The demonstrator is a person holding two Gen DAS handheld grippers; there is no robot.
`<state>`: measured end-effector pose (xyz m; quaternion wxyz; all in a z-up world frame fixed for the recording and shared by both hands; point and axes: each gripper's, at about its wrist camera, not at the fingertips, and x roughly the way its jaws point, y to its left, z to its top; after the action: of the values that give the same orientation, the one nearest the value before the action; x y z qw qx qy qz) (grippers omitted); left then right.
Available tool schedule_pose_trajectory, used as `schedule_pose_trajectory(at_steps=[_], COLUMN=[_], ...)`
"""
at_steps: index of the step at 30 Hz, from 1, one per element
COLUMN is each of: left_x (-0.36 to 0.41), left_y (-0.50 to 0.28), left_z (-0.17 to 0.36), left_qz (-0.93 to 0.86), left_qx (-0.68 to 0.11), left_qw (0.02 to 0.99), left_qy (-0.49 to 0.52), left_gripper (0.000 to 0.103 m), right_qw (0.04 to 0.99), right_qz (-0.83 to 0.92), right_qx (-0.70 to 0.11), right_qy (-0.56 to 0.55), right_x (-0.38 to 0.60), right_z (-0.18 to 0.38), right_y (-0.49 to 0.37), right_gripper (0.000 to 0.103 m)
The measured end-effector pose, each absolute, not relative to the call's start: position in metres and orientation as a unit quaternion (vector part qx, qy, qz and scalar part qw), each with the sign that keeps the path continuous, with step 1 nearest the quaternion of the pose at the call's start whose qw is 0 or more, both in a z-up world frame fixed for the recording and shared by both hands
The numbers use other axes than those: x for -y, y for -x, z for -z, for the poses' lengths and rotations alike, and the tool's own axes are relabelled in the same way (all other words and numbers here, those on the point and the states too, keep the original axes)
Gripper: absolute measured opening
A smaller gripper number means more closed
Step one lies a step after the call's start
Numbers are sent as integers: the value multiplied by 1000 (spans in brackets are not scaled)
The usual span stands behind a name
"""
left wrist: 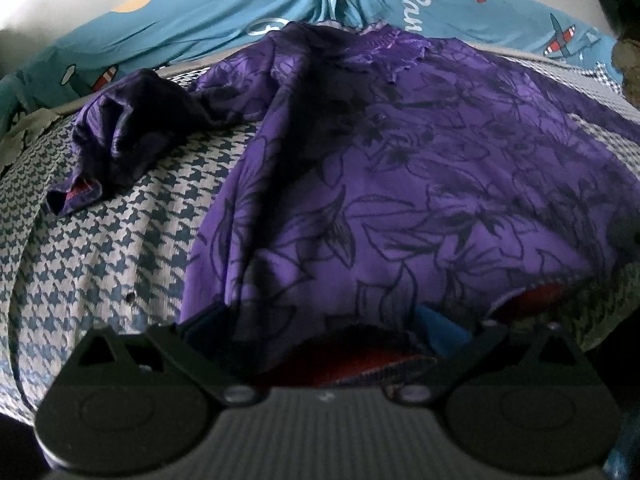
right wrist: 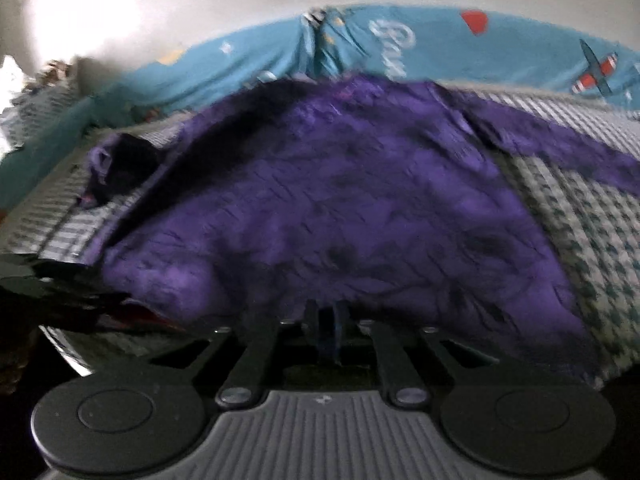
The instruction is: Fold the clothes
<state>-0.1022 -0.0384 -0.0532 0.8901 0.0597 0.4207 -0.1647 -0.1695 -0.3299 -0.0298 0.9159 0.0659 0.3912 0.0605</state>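
A purple garment with dark flower print lies spread on a houndstooth blanket; one sleeve is bunched at the left. My left gripper is open, its blue-padded fingers spread wide at the garment's near hem, with red lining showing between them. In the right wrist view the garment is blurred. My right gripper is shut on the garment's near hem, with cloth pinched between the fingers.
A teal sheet with airplane and star prints runs along the far edge by a pale wall. The houndstooth blanket shows on the right. Part of the left gripper shows dark at the left edge.
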Motion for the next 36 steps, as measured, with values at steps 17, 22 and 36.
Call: schedule_pose_trajectory(at_steps=[17, 22, 36], left_x=[74, 90, 93], left_y=[110, 110, 116], left_z=[43, 55, 65], left_qz=[237, 249, 241], left_qx=[-366, -382, -401], left_qw=[898, 886, 875], left_qy=[-62, -90, -124], left_gripper=[103, 103, 103], right_qw=[933, 934, 920], right_qz=[-6, 44, 87], right_qx=[-345, -333, -365], right_qy=[-100, -117, -112], right_x=[349, 359, 364], right_z=[17, 22, 27], right_y=[202, 189, 191], right_gripper=[12, 12, 40])
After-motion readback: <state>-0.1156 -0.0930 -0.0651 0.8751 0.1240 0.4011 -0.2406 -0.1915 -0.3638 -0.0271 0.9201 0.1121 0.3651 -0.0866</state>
